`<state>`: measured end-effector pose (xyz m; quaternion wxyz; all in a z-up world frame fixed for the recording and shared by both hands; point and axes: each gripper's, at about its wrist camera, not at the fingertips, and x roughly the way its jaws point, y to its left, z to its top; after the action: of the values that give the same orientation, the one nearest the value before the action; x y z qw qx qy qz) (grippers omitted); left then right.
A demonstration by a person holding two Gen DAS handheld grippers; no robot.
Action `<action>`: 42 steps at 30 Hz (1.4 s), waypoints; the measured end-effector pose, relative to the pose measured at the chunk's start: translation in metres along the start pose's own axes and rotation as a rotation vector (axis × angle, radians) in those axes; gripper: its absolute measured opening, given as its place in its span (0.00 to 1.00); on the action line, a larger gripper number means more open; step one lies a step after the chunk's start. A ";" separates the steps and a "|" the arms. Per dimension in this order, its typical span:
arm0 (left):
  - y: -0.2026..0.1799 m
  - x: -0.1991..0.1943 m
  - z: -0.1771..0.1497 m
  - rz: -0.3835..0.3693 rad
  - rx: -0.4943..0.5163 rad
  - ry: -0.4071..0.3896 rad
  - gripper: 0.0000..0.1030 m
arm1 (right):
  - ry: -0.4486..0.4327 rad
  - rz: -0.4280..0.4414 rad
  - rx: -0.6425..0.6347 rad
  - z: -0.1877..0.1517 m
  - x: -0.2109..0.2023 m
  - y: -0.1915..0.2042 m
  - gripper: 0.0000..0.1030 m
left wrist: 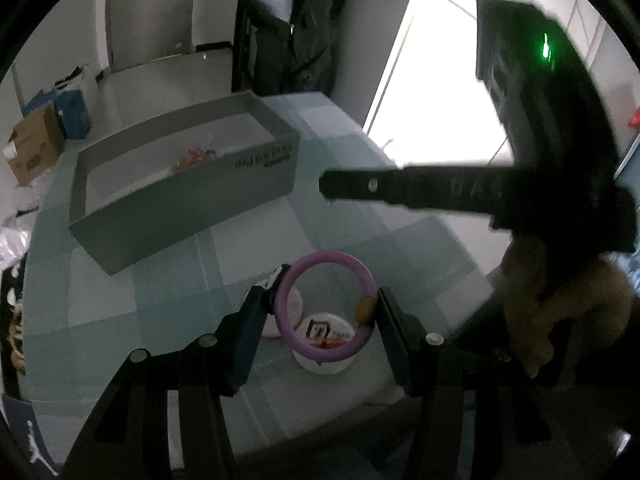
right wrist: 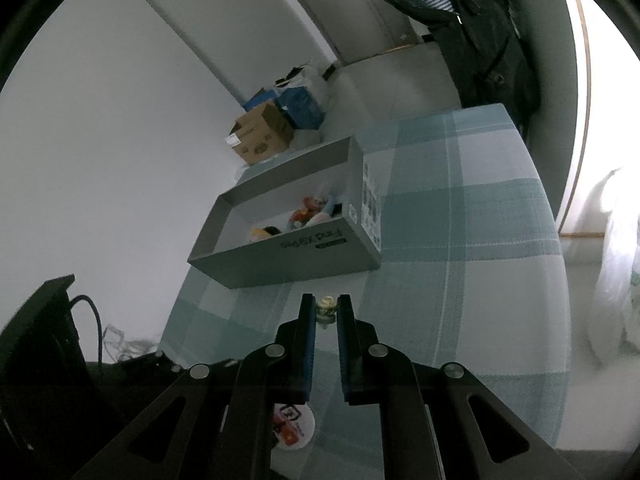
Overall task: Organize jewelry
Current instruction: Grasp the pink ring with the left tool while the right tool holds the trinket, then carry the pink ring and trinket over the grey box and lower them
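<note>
Item: grey box [right wrist: 288, 256] on checked cloth [right wrist: 460, 240], its lettering unreadable to me. My left gripper [left wrist: 326, 300] clamps a purple bangle [left wrist: 326, 308]; my right gripper [right wrist: 325, 312] pinches a small pale trinket [right wrist: 326, 305], which only its own camera shows.

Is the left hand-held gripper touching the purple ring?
Touching. In the left wrist view, the left hand-held gripper has both fingers pressed against the outer sides of the purple ring, holding it up.
</note>
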<state>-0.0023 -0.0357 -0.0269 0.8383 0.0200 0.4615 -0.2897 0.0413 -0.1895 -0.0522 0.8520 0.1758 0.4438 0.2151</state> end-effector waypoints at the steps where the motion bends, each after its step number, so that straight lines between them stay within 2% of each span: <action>1: 0.001 -0.001 0.002 -0.003 -0.006 -0.008 0.49 | -0.001 0.001 0.003 0.000 0.000 0.000 0.09; 7: 0.012 -0.009 0.013 -0.024 -0.052 -0.053 0.48 | -0.015 0.027 0.007 0.004 -0.003 0.000 0.09; 14: 0.034 -0.020 0.030 -0.010 -0.121 -0.113 0.49 | -0.063 0.085 -0.001 0.009 -0.013 0.007 0.09; 18: 0.050 -0.028 0.038 0.019 -0.168 -0.143 0.49 | -0.090 0.134 0.006 0.015 -0.018 0.009 0.09; 23: 0.073 -0.027 0.050 0.091 -0.227 -0.170 0.49 | -0.097 0.196 0.019 0.025 -0.015 0.012 0.09; 26: 0.084 -0.023 0.058 0.096 -0.260 -0.178 0.49 | -0.098 0.234 0.028 0.034 -0.010 0.013 0.09; 31: 0.098 -0.015 0.069 0.101 -0.307 -0.163 0.49 | -0.092 0.302 0.073 0.054 0.005 0.010 0.09; 34: 0.105 -0.013 0.072 0.102 -0.326 -0.154 0.49 | -0.088 0.313 0.080 0.064 0.014 0.010 0.09; 42: 0.125 0.002 0.078 0.117 -0.377 -0.088 0.49 | -0.029 0.281 0.056 0.077 0.039 0.018 0.09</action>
<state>0.1210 0.0434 -0.0128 0.8621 -0.1233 0.4683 -0.1494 0.1216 -0.1626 -0.0278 0.8147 0.2628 0.4080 0.3172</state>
